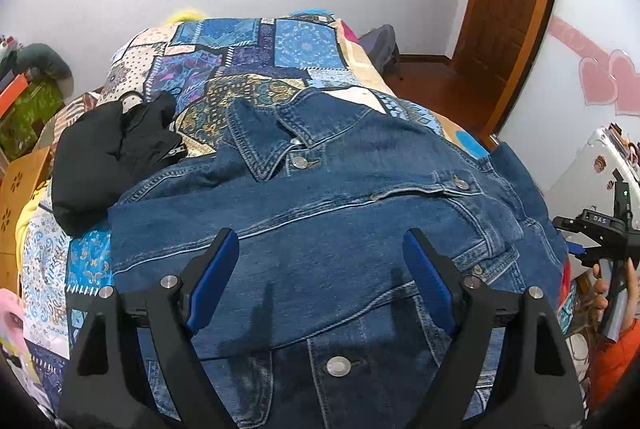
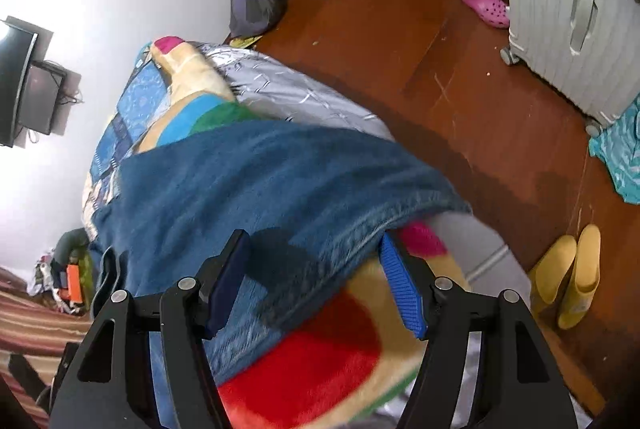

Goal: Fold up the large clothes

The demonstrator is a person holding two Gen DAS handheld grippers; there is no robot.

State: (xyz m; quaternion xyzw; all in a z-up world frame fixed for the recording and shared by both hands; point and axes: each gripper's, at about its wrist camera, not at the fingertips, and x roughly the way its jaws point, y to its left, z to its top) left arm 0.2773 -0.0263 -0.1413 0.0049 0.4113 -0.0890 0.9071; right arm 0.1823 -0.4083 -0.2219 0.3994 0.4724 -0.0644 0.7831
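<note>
Folding: denim jacket (image 1: 320,229) spread across frame centre on the bed (image 1: 248,61), flat for folding.
Left gripper (image 1: 320,257): wide, empty, hovering above.
Right gripper (image 2: 314,261): apart, probably over the hem; blurred.

You've got the denim jacket (image 1: 320,229) lying on the bed (image 1: 248,45), dark garment (image 1: 112,157) touching its left shoulder, door (image 1: 508,9) behind-right of it.

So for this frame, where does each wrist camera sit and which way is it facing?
Left wrist: above the bed, angled down at the denim jacket on the patchwork quilt; left gripper open, and a hand holding the right gripper at the right edge.
Right wrist: over the bed's edge, tilted toward the floor; right gripper open at the jacket's edge.
Shared: jacket, quilt.
</note>
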